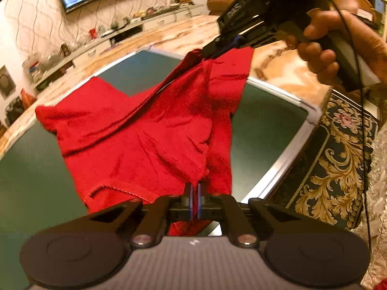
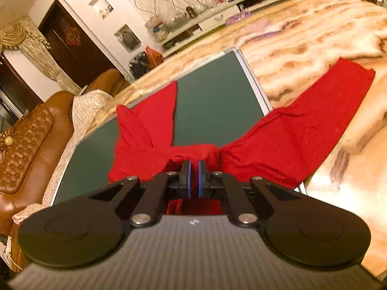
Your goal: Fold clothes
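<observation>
1. Left tool (image 1: 195, 188): closed on a bunched fold of the red garment (image 1: 135, 140), blue pads nearly together with cloth between them.
2. Right tool (image 2: 194, 169): closed on a gathered edge of the red garment (image 2: 285, 142); also visible in the left view (image 1: 219, 48), held by the right hand (image 1: 331, 46), lifting the cloth.
3. Red garment: partly raised between both tools, the rest spread on the dark green worktop (image 1: 266, 120).
4. One long part hanging past the worktop's metal edge (image 2: 254, 79), above the marble-patterned floor (image 2: 302, 38).
5. Beside the worktop: brown leather sofa (image 2: 29, 140).
</observation>
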{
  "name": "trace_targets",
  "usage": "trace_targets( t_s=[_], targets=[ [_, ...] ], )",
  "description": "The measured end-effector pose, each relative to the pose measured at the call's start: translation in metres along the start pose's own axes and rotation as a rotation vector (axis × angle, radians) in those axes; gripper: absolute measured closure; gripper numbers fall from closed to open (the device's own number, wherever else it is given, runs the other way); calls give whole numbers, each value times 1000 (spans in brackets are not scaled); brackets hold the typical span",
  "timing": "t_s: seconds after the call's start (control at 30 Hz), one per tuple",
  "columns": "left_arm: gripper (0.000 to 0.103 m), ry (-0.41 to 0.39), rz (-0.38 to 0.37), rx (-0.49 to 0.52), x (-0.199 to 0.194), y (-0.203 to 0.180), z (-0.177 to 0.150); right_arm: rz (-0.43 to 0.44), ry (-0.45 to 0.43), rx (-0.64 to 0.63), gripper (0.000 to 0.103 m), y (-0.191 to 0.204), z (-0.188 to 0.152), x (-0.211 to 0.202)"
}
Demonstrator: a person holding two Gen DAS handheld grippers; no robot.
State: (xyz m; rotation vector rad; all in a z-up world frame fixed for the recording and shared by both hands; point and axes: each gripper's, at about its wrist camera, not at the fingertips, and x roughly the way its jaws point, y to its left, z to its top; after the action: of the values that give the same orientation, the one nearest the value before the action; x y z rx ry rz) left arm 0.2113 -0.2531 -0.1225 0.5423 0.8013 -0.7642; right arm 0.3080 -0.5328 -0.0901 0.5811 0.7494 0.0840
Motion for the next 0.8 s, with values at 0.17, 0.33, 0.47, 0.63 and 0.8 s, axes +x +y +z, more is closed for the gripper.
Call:
trace_targets(
  t_s=[0.17,0.33,0.47,0.63,0.8],
  targets=[
    [100,12,-23,85,-3,-11,-3,-10,-22,-15,95,4,-2,-17],
    [100,26,-59,147,12,-24,-8,-58,-3,11,95,-11,-12,-14],
    [99,35,-64,202,24,-33,-12,-78,21,48,95,-26,-21,-5],
    [95,18,-115,211,25,-32,-12,-104,43,64,95,-37,-29,5],
    [66,-17,-232,107,21,-15,-11,-143,52,36,94,-36,-31,11]
  ],
)
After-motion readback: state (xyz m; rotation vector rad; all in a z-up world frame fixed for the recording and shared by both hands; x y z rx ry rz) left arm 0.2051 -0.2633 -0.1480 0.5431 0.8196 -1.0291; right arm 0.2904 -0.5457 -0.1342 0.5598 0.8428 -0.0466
